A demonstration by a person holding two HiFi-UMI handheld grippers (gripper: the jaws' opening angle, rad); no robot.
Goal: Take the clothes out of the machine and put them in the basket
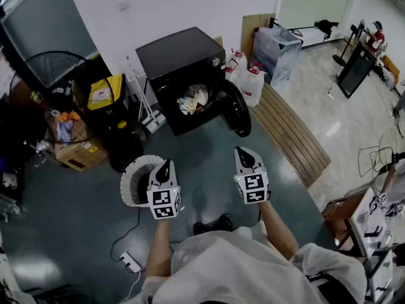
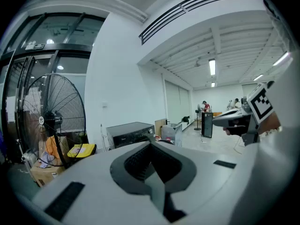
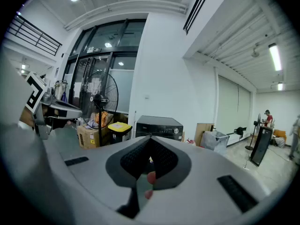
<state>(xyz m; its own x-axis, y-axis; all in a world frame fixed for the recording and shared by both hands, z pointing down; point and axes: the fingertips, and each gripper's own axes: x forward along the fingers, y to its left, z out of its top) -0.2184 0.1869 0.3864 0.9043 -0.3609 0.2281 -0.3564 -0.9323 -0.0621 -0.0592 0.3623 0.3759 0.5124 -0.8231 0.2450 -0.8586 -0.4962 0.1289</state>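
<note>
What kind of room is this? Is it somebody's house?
Probably not a house. It looks like a big workshop or test hall. A black washing machine stands by the wall with its door open, near a tall floor fan and a cardboard box of clutter.

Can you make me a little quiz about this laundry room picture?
1. Fill in: the left tool and the right tool are both ____ (open or shut).
2. True or false: the machine has its door shut.
3. Where are the clothes? A in the basket, B in the machine, C in a tool.
Key: 1 shut. 2 false. 3 B.
</note>
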